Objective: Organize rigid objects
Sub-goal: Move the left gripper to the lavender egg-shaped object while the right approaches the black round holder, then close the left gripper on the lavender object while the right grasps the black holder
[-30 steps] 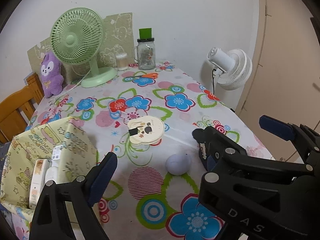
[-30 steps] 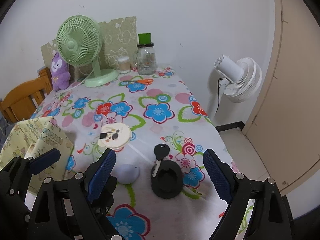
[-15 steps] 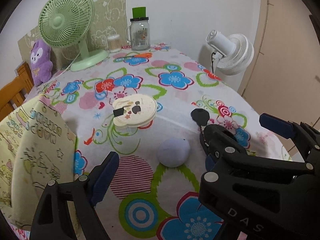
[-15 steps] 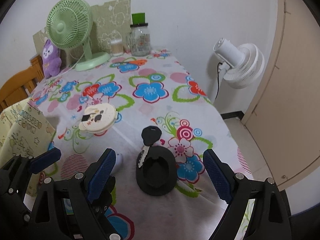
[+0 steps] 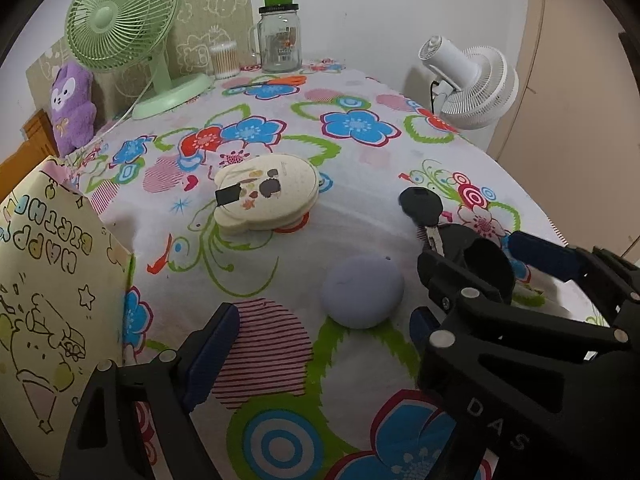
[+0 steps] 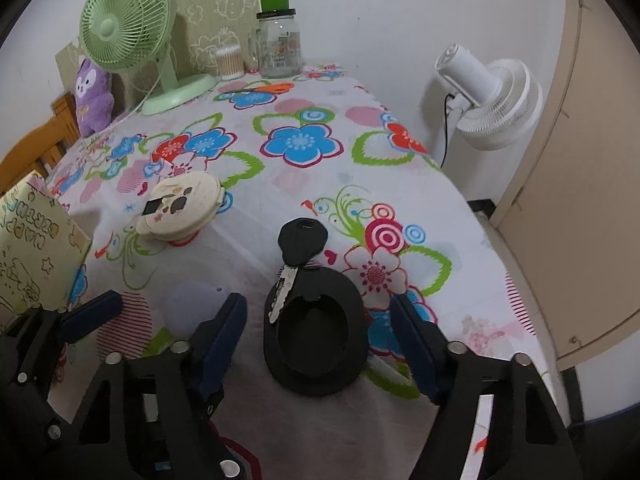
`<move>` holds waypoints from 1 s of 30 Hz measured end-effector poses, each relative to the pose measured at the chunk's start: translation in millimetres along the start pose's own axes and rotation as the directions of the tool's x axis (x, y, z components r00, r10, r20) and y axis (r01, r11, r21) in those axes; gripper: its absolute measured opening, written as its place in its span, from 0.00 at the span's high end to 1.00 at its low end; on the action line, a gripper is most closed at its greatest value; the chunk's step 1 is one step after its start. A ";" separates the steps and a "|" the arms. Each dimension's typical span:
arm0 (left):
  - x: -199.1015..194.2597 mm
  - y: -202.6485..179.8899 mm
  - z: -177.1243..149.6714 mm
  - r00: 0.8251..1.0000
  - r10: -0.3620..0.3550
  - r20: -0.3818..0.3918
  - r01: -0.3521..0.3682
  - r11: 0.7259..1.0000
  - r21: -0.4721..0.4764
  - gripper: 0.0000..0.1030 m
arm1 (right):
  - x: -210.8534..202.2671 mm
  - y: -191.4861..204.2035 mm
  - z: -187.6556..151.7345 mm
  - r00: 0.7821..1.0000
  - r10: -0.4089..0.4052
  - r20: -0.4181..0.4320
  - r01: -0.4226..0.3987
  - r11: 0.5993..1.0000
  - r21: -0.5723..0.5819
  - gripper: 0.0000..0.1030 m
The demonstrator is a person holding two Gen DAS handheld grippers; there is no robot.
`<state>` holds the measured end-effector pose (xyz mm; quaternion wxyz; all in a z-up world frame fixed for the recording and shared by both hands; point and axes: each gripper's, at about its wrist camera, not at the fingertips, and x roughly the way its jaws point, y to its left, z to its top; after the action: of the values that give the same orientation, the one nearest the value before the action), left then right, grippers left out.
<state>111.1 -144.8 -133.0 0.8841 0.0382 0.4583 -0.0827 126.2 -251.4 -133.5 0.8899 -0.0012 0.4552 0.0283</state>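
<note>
A lavender ball (image 5: 362, 296) lies on the flowered tablecloth (image 5: 360, 208). My left gripper (image 5: 316, 332) stands open low over the cloth; the ball sits just ahead between its blue pads, untouched. A black round cup (image 6: 316, 332) lies in front of my right gripper (image 6: 318, 334), with a black-headed key (image 6: 302, 240) leaning on its rim. The right jaws are closing on either side of the cup, and a small gap still shows on each side. The ball (image 6: 196, 298) shows to the left of the right gripper. A cream bear-shaped box (image 5: 266, 196) rests farther back.
A yellow printed paper bag (image 5: 48, 280) stands at the left. At the back are a green fan (image 5: 120, 20), a glass jar (image 5: 280, 44), a swab pot, orange scissors (image 5: 280, 80) and a purple plush (image 5: 74, 108). A white fan (image 5: 472, 84) stands beyond the table's right edge.
Both grippers have sunk toward the table, so ball, cup and key look nearer. The right jaws have narrowed around the black cup. Nothing on the table has moved.
</note>
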 end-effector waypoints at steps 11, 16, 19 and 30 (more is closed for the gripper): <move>-2.2 -0.7 -0.9 1.000 -0.001 0.005 0.001 1.000 0.016 0.19 | -5.9 1.6 -3.6 1.000 0.022 -0.011 -0.022 1.000 0.006 0.64; -3.1 1.0 -1.1 1.000 0.010 0.007 -0.010 1.000 0.012 0.20 | -6.8 2.7 -4.2 1.000 0.015 -0.012 -0.015 1.000 0.004 0.64; -2.8 1.5 -0.5 1.000 0.013 0.008 -0.013 1.000 0.009 0.20 | -8.1 2.4 -4.0 1.000 0.016 -0.009 -0.016 1.000 0.011 0.64; 3.5 -13.4 9.9 1.000 -0.021 0.021 0.020 0.999 0.045 0.41 | -12.1 -7.5 0.0 1.000 -0.005 0.002 0.005 0.999 0.047 0.64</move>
<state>118.7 -159.7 -130.0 0.8871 0.0526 0.4470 -0.1023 119.6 -259.5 -123.8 0.8902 0.0185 0.4549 0.0156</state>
